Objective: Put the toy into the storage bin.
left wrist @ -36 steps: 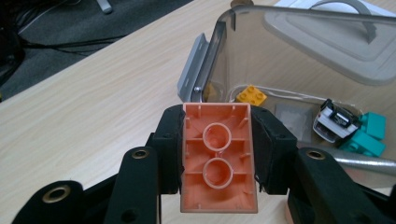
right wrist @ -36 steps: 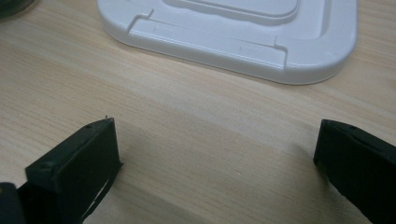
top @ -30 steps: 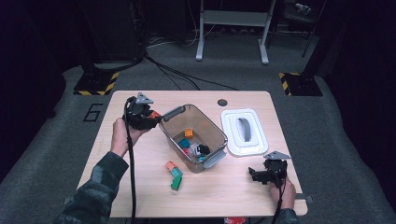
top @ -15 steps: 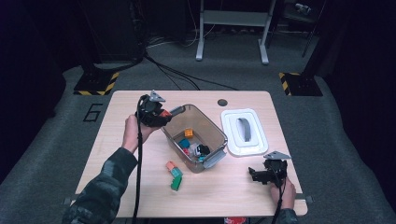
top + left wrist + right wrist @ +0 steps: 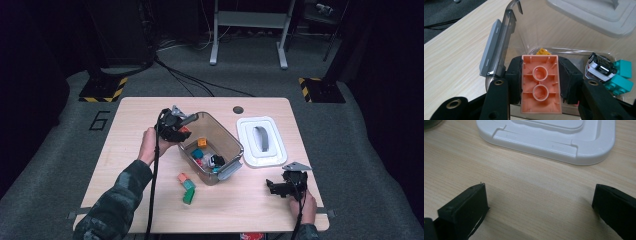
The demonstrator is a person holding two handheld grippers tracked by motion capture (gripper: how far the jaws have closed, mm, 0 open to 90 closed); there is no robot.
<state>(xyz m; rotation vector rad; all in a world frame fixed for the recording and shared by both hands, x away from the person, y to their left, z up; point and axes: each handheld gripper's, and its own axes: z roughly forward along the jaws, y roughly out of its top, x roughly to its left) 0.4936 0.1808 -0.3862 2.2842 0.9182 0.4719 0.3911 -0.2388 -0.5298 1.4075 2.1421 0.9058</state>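
A light wooden table [image 5: 150, 205] stands on grey carpet in a dark room, with a metal stand's legs behind it. Since a second ago, the left gripper [image 5: 183, 131] has travelled from the open tabletop left of the clear plastic bin [image 5: 235, 146] to that bin's near-left corner and dropped lower; the right gripper [image 5: 276, 187] has kept its place near the table's front right edge, and the loose blocks have not shifted.

From above, the left gripper's load is only a speck of orange at the bin's rim. The left gripper view shows it plainly: a salmon-orange rectangular toy brick [image 5: 541, 83], hollow underside facing the camera, pinched between the black jaws over the bin's inside. That view also shows an orange-yellow piece [image 5: 543, 52], a black-and-white block [image 5: 599, 67] and teal bricks [image 5: 621, 77] lying in the bin, whose grey latch [image 5: 489, 50] hangs beside the left jaw.

The right gripper view shows its jaws spread wide, nothing between them, just above bare wood short of the white plastic lid [image 5: 554, 142]. The high view alone takes in a short line of orange, teal and green bricks [image 5: 186, 186] lying outside, in front of the bin.
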